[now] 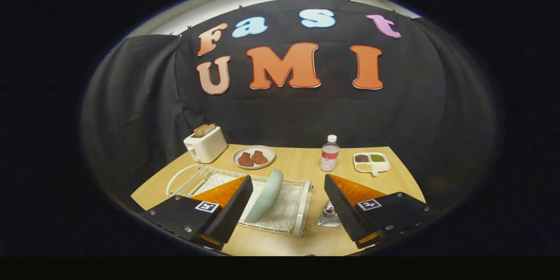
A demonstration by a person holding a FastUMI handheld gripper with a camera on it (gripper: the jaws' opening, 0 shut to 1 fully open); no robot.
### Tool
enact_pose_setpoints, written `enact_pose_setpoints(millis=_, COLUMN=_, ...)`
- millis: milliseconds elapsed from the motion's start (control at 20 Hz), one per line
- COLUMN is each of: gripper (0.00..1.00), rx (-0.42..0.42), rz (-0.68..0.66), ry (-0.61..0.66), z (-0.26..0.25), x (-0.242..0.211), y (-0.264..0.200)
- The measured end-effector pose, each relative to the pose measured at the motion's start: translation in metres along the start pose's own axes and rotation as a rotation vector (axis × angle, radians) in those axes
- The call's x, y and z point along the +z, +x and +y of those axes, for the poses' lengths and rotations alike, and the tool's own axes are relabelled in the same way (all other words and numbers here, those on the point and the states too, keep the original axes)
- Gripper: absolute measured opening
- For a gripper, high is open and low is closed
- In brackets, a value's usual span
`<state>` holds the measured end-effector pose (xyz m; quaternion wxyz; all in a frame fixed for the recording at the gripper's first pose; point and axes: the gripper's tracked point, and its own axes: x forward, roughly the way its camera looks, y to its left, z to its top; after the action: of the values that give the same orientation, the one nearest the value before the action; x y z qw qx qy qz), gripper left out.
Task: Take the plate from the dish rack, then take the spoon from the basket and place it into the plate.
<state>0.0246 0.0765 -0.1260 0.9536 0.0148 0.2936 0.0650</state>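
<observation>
A pale green plate (267,197) stands on edge in a white wire dish rack (302,203) on the wooden table. My gripper (288,199) is open and hovers above the rack, with nothing between its fingers. The plate sits just beside the left finger (232,203), apart from it. A small shiny metal basket (328,216) stands right of the rack, partly hidden behind the right finger (345,205). What lies in the basket is too small to tell.
Beyond the rack are a white toaster (204,144) with bread, a plate with two brown pieces (253,156), a clear bottle (330,154) and a divided white tray (372,162) of beans. Bare wooden table (302,164) lies between them.
</observation>
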Motion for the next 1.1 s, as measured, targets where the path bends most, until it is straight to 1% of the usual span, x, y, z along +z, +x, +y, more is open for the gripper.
enact_pose_setpoints(millis=100, gripper=0.98, rx=0.025, rz=0.057, ry=0.024, z=0.008, x=-0.003, y=0.011)
enact_pose_setpoints(millis=300, gripper=0.98, rx=0.057, rz=0.225, ry=0.062, z=0.016, x=-0.018, y=0.035)
enact_pose_setpoints(millis=550, gripper=0.96, rx=0.063, rz=0.420, ry=-0.002, z=0.020, x=-0.039, y=0.058)
enact_pose_setpoints(millis=650, gripper=0.95, rx=0.068, rz=0.500, ry=0.001, z=0.024, x=-0.048, y=0.063)
enact_pose_setpoints(millis=750, gripper=0.92, rx=0.075, rz=0.562, ry=0.014, z=0.030, x=-0.054, y=0.067)
enact_pose_setpoints(millis=950, gripper=0.86, rx=0.050, rz=0.676, ry=0.018, z=0.033, x=-0.065, y=0.085)
enact_pose_setpoints(millis=1100, gripper=0.77, rx=0.020, rz=0.757, ry=0.052, z=0.035, x=-0.076, y=0.091)
